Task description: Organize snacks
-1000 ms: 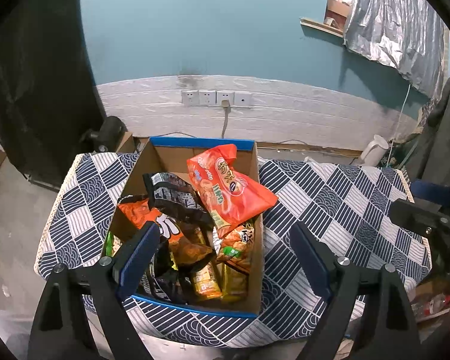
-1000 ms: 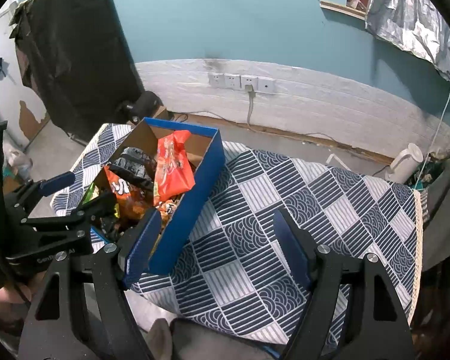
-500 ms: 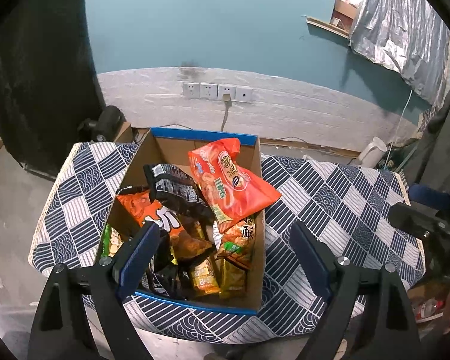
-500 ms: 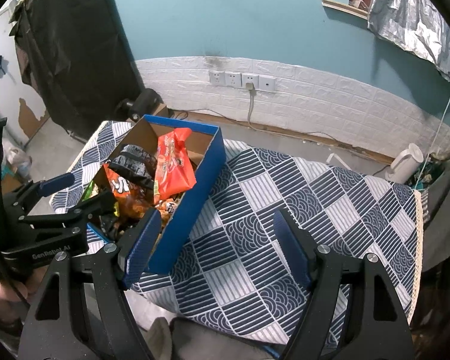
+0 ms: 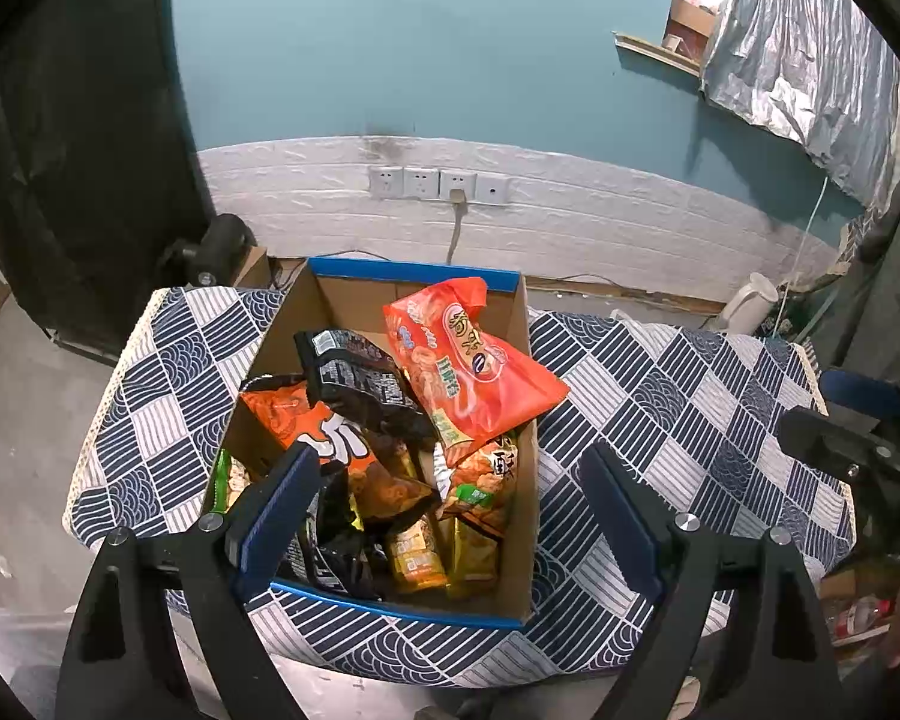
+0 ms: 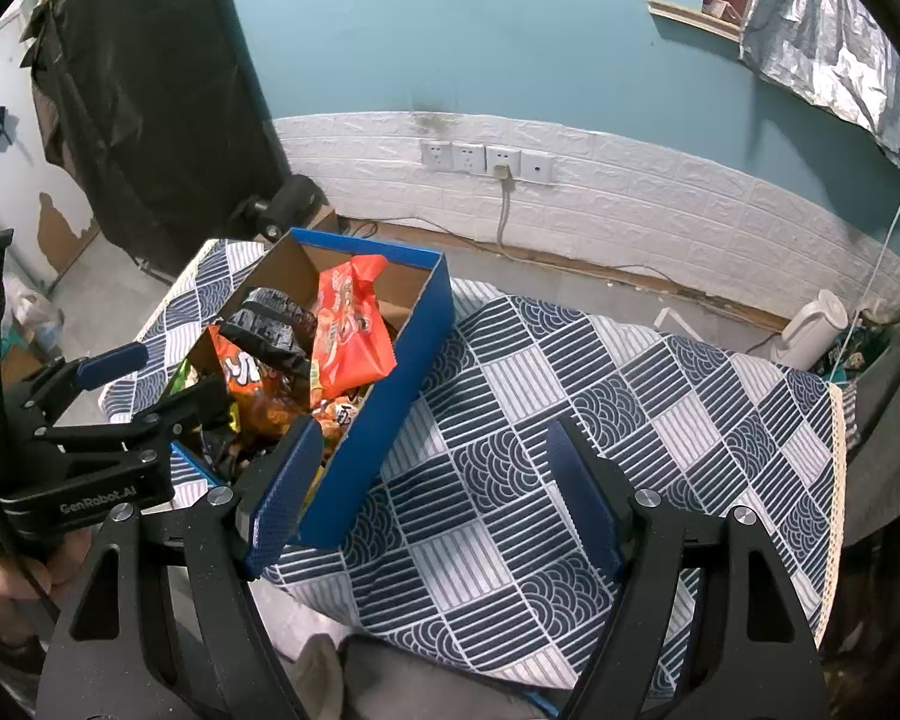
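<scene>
- Left gripper (image 5: pixel 444 498): jaws stand wide apart with nothing between the pads; it hovers above the near end of the box, clear of the contents.
- Right gripper (image 6: pixel 429 480): jaws apart, nothing held; it hangs over the bare tablecloth (image 6: pixel 600 420) to the right of the box, with its left finger (image 6: pixel 282 486) lined up in front of the box's near corner.
- A hand (image 6: pixel 6 582) is partly visible at the lower left edge of the right wrist view, gripping the left tool's handle.
- Box (image 5: pixel 525 480): open cardboard, blue outside, resting on the left part of the table, long side running away from the cameras.
- Snacks in the box, loosely piled: small yellow packets (image 5: pixel 417 558) at the near end; an orange bag with white lettering (image 5: pixel 324 438) to the left; a black bag (image 5: pixel 366 384) lying over it.
- Large orange-red bag (image 5: pixel 468 366): on top of the pile, tilted, its lower corner overhanging the box's right wall.
- Far end of the box is unfilled; bare cardboard shows.
- Beyond the table: a white kettle (image 5: pixel 747 300) on the floor at right, and a row of wall sockets (image 5: pixel 438 183) with one plug inserted.
</scene>
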Tool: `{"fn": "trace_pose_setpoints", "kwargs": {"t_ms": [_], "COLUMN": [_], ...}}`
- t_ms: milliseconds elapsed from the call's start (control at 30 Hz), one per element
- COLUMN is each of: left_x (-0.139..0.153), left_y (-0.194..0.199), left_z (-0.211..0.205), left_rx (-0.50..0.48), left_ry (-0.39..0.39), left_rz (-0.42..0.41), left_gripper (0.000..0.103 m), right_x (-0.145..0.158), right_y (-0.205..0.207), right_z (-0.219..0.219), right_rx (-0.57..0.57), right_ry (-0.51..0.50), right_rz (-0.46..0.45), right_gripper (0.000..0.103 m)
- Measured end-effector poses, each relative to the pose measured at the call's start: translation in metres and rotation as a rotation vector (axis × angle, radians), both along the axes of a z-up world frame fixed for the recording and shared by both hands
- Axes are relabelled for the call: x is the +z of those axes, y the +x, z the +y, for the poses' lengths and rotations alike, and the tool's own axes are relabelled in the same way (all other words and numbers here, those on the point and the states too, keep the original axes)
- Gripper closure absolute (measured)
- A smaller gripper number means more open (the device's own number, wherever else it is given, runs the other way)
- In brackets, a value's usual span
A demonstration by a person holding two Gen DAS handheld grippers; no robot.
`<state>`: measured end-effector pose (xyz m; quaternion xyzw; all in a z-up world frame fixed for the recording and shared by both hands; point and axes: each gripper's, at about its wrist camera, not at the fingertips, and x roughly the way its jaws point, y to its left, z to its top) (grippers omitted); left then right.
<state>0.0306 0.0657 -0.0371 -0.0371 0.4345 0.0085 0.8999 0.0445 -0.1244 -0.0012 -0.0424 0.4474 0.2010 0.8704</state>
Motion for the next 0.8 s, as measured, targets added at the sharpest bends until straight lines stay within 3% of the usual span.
{"fn": "trace_pose_setpoints", "kwargs": {"t_ms": [800], "left_x": [0.0018], "left_y": [-0.0019], "left_z": [-0.0018], "left_rx": [-0.003], "left_ry": [-0.009], "left_rz": [0.001], "left_gripper": [0.013], "right_x": [0.0010], "right_y": [0.0003], "right_z": [-0.0002], "right_rx": [0.000], "right_ry": [-0.001], "right_rz": [-0.003], "right_gripper": [0.026]}}
